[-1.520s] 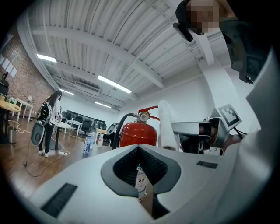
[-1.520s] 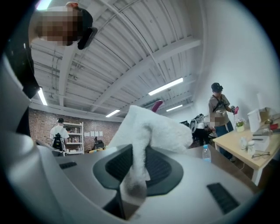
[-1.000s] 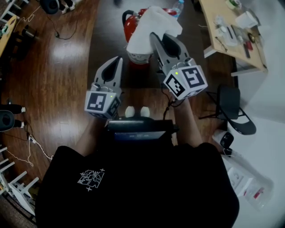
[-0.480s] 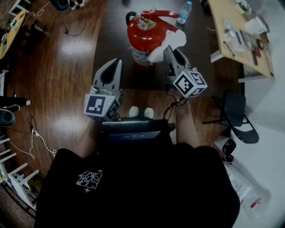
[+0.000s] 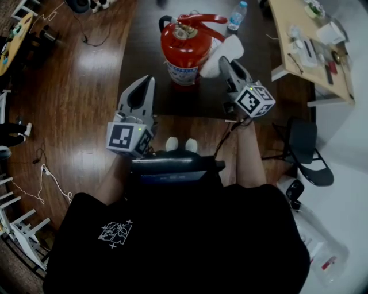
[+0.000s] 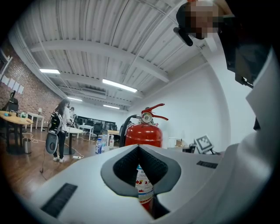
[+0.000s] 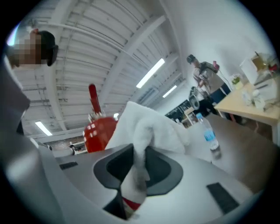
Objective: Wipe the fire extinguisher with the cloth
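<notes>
A red fire extinguisher (image 5: pixel 184 51) stands upright on the wooden floor ahead of me, its handle and black hose at the top. My right gripper (image 5: pixel 224 62) is shut on a white cloth (image 5: pixel 225 53), which lies against the extinguisher's right side. In the right gripper view the cloth (image 7: pixel 148 127) bunches between the jaws, with the red extinguisher (image 7: pixel 98 133) behind it on the left. My left gripper (image 5: pixel 148 81) hangs shut and holds nothing, a short way short of the extinguisher's left side. The left gripper view looks past the closed jaws at the extinguisher (image 6: pixel 142 135).
A water bottle (image 5: pixel 236 15) stands on the floor behind the extinguisher. A wooden table (image 5: pixel 299 54) with small items is at the upper right, a black chair (image 5: pixel 305 143) below it. Cables (image 5: pixel 46 186) trail on the floor at left. A person (image 6: pixel 59 127) stands far off.
The cloth came off the extinguisher's top and moved down to its right side with the right gripper. The left gripper has hardly moved.
</notes>
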